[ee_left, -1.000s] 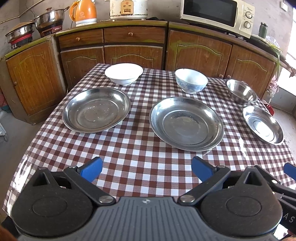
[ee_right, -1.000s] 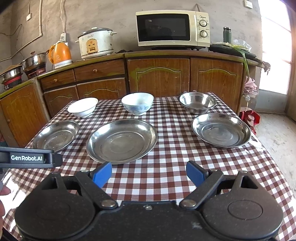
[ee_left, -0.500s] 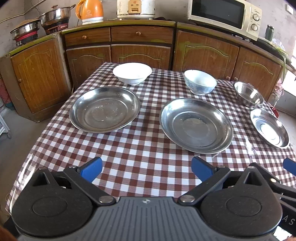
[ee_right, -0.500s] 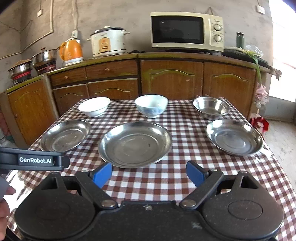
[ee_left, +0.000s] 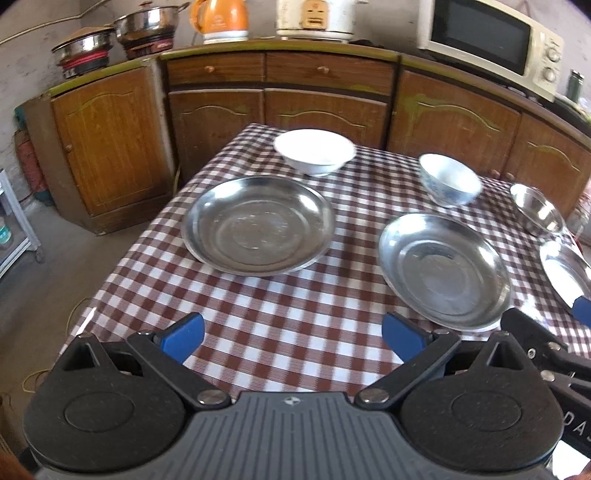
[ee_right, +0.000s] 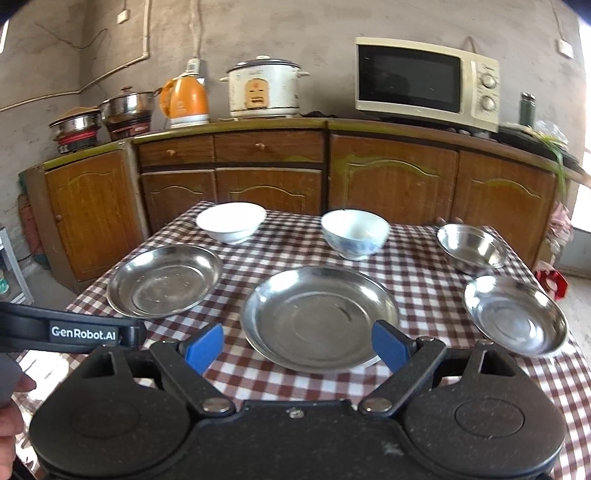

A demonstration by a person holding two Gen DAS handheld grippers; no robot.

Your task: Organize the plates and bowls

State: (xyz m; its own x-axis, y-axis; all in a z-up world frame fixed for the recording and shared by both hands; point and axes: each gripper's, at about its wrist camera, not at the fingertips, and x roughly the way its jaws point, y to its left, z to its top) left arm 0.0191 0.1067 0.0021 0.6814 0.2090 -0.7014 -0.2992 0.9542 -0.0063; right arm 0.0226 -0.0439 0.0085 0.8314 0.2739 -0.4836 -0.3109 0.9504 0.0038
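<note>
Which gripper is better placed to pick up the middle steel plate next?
Right. The right gripper is open with the middle steel plate between its fingertips; the left gripper points at bare tablecloth.

- Bare grey plaster wall (ee_right: 295,33) at the back, pipe and cables running across it, switch boxes high up.
- Curved run of brown wooden cabinets (ee_right: 391,184) below, arched door panels, two drawers, green-edged counter (ee_right: 229,125) on top.
- On the counter, left to right: steel pots (ee_right: 127,105) on burners, orange kettle (ee_right: 184,101), white rice cooker (ee_right: 264,86), cream microwave (ee_right: 424,83), dark green flask (ee_right: 527,109).
- Table (ee_left: 295,314) in front, covered in brown-and-white checked cloth.
- Grey concrete floor (ee_left: 55,288), cable lying on it near the table's left corner.
- Strong daylight from the far right, blown out; glare on the cloth.
</note>
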